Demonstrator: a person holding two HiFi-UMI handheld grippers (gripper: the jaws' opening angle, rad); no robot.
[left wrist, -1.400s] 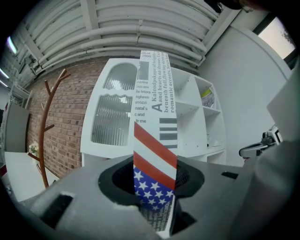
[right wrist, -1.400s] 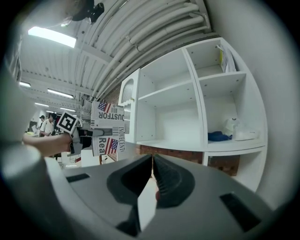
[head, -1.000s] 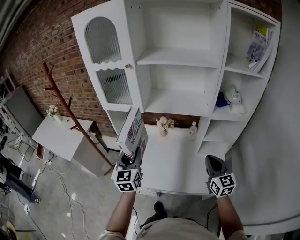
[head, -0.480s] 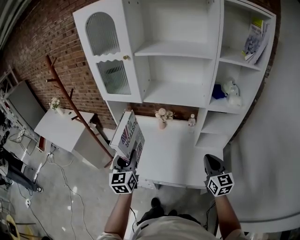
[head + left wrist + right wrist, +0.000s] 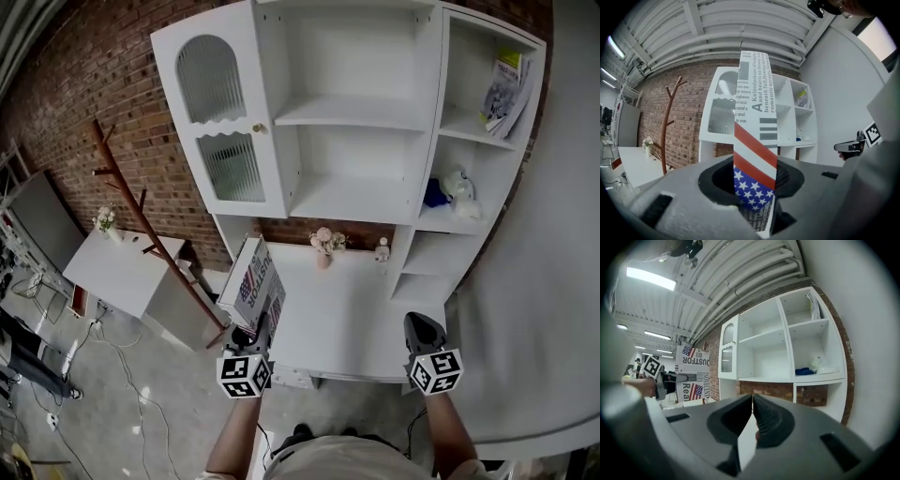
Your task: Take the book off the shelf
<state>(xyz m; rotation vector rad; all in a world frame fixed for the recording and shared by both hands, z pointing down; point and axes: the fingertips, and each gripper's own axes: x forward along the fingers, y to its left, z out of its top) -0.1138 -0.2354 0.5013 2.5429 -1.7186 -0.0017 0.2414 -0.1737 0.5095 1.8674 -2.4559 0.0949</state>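
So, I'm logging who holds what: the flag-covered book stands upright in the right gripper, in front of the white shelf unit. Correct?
No. The book is clamped in the left gripper, as the left gripper view shows; the right gripper is shut and empty. The book does stand upright in front of the white shelf unit.

The book [image 5: 754, 159] is marked with red and white stripes and white stars on blue, the shelf unit [image 5: 356, 112] at twelve o'clock is painted white, and the wall [image 5: 103, 84] is seen as red brick.
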